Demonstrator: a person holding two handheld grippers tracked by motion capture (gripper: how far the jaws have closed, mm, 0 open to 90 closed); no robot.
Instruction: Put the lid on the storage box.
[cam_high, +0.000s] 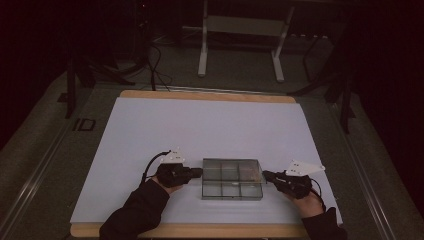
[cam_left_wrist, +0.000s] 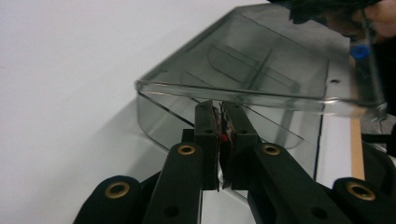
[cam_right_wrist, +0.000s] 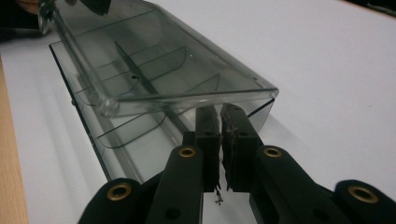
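The clear compartment box (cam_high: 232, 178) sits on the bench (cam_high: 150, 130) near its front edge. Left claw (cam_high: 199, 172) and right claw (cam_high: 265, 175), both closed and empty, press its ends under the lid lip (likely light, rigid, slippery plastic).

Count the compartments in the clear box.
6, in two rows of three inside the clear box: three along the far side, three along the near side. The tinted lid may hide more dividers.
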